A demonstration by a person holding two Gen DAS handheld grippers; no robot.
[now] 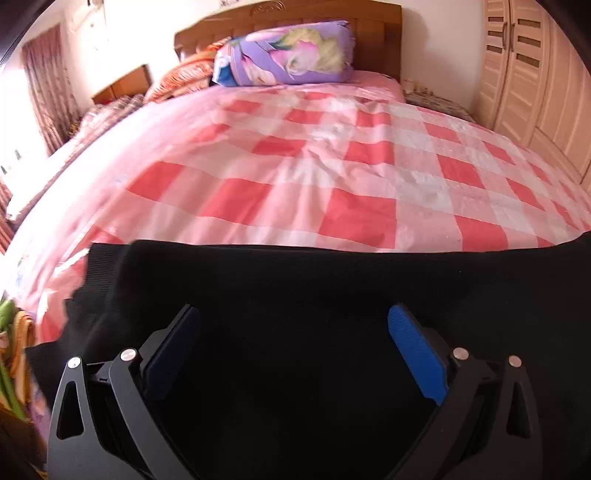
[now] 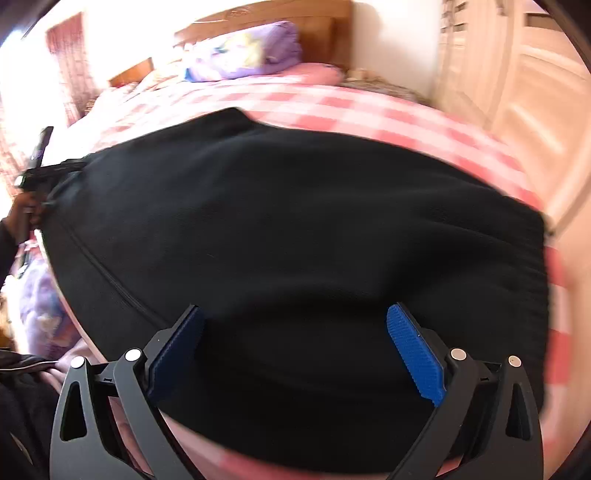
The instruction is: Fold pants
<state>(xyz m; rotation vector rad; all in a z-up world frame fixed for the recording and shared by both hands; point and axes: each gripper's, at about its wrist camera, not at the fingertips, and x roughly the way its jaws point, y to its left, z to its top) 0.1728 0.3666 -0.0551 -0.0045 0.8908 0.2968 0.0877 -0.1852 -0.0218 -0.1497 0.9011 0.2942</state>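
Black pants (image 1: 295,280) lie flat across the near part of the bed, and in the left wrist view they fill the lower half. My left gripper (image 1: 294,314) hovers over them near their ribbed left end, open, with nothing pinched between its blue pads. In the right wrist view the pants (image 2: 277,206) spread wide, with a seam running down their left side. My right gripper (image 2: 295,312) is open above their near edge, the cloth lying under it and no pad pressing it. At the far left a hand (image 2: 22,214) holds the other gripper by the pants' end.
The bed wears a pink and red checked sheet (image 1: 332,166). A purple flowered bundle (image 1: 288,51) and orange pillows lie against the wooden headboard (image 1: 373,22). A pale wardrobe (image 1: 524,74) stands to the right, and curtains (image 1: 48,81) hang at the left.
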